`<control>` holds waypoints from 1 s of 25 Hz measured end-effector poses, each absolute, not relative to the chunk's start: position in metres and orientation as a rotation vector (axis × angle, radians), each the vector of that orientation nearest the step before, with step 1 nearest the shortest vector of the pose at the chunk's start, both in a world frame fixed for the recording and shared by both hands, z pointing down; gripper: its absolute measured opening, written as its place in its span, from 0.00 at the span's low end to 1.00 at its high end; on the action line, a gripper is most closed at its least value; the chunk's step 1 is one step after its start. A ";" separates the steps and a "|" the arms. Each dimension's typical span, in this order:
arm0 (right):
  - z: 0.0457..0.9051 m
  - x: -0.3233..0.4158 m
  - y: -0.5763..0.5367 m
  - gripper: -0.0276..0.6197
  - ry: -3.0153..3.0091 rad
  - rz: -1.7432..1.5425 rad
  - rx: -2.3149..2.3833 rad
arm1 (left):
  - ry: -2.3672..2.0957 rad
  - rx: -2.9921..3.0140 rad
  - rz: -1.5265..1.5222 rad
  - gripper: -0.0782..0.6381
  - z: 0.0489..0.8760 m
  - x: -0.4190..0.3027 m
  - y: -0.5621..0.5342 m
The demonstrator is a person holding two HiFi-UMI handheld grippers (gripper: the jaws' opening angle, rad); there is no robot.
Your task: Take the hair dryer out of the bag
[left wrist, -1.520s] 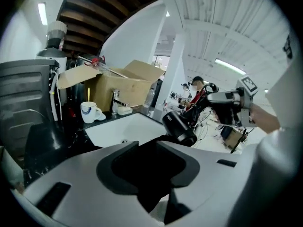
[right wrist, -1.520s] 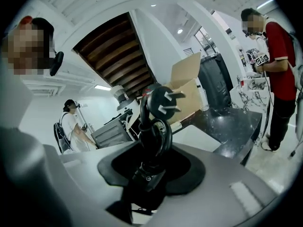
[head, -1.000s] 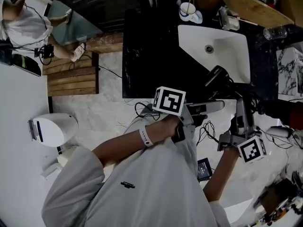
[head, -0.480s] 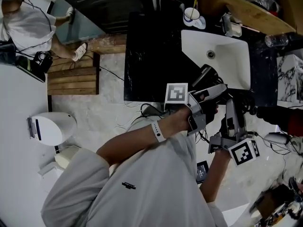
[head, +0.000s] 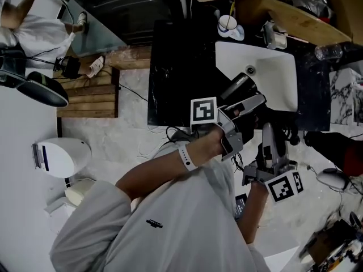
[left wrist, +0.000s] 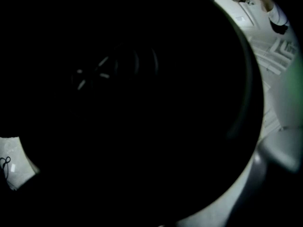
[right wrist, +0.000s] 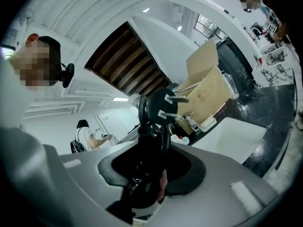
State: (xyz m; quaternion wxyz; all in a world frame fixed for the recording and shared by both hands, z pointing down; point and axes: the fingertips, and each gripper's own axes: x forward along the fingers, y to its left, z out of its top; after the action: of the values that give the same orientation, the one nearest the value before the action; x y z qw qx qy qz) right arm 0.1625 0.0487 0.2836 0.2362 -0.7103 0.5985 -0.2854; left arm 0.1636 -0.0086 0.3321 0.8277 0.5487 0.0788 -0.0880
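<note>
The left claw (head: 248, 104) is up by the white sink (head: 272, 61) in the black worktop (head: 176, 67). It has just been closing, and it grips the black hair dryer (head: 237, 87). The dryer's round body sits between its jaws and fills the left gripper view with dark. The hair dryer is over the near edge of the sink. The right claw (head: 266, 130) is just beside it, closed tight on the coiled black cord (right wrist: 150, 141), with the plug (right wrist: 161, 103) sticking up.
</note>
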 end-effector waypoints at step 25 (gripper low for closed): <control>0.303 0.109 0.052 0.51 1.984 -0.810 -2.018 | 0.085 1.825 -0.107 0.48 0.285 0.101 -0.056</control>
State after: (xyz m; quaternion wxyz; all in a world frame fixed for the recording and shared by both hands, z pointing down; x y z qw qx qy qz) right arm 0.1094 0.0515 0.3035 0.0991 -0.6821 0.6707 -0.2739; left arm 0.1007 -0.0558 0.2847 0.6096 0.7905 0.0368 -0.0464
